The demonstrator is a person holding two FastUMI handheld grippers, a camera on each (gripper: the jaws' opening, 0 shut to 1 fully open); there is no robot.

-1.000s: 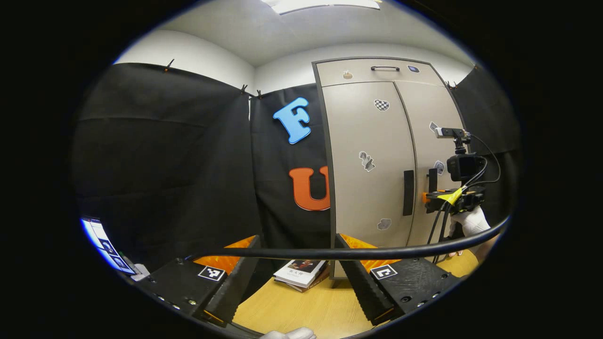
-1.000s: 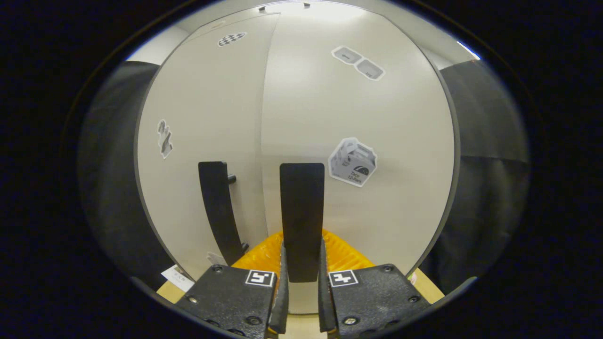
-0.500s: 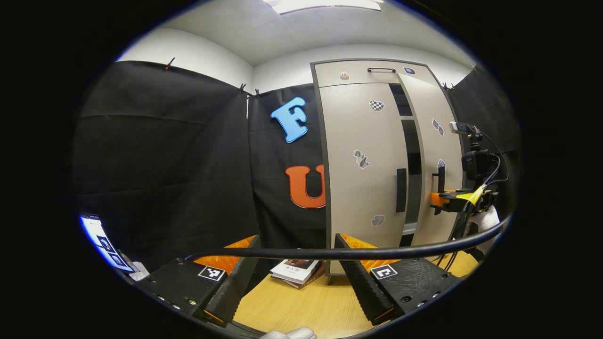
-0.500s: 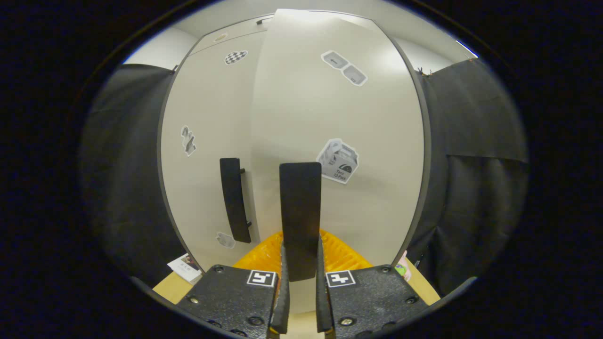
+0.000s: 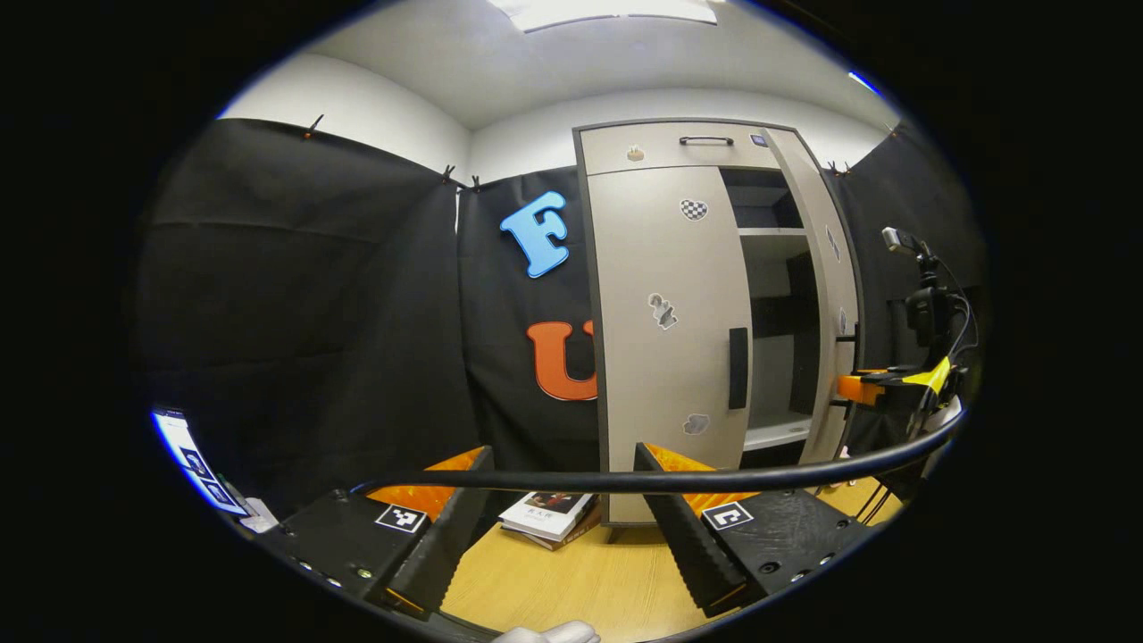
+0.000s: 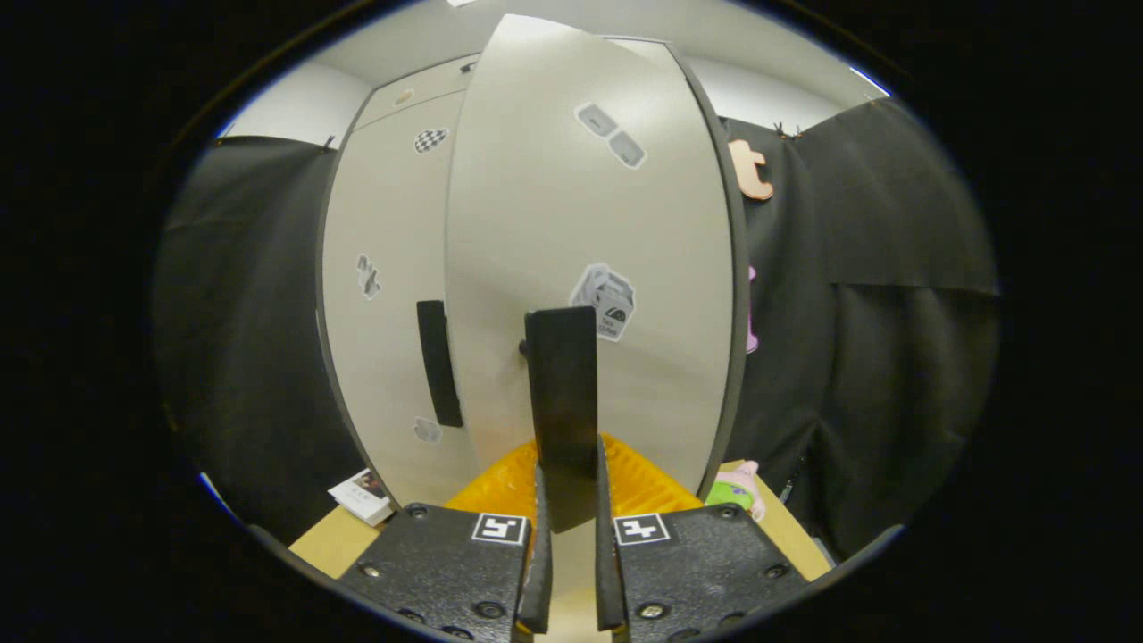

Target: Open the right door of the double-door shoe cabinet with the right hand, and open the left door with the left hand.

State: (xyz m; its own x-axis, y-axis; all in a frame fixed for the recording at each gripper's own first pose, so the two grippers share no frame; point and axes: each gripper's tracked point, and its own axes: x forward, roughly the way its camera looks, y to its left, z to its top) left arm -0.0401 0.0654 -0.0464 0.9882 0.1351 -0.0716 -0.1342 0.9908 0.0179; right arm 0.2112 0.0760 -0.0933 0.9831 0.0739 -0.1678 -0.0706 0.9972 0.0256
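Note:
The beige shoe cabinet (image 5: pixel 665 147) stands at the back of the wooden table. Its left door (image 5: pixel 665 357) is closed, with the black left handle (image 5: pixel 738 368) free. The right door (image 6: pixel 589 223) stands swung out, baring the shelves (image 5: pixel 775 313) inside. My right gripper (image 6: pixel 569 505) is shut on the right door's black handle (image 6: pixel 560 375), which rises between its fingers. That gripper (image 5: pixel 859 388) also appears at the far right, at the open door's edge. My left gripper (image 5: pixel 563 536) is open and holds nothing, low over the table and well short of the left door.
Stacked books (image 5: pixel 546 516) lie on the wooden table (image 5: pixel 589 580) in front of the cabinet's left foot. A black cable (image 5: pixel 670 480) crosses just ahead of my left fingers. A pink and green toy (image 6: pixel 738 488) sits right of the open door. A screen (image 5: pixel 192 460) glows at far left.
The right door has swung from closed to wide open with my right gripper holding its handle. The shelves inside came into sight. My left gripper has stayed open and barely moved.

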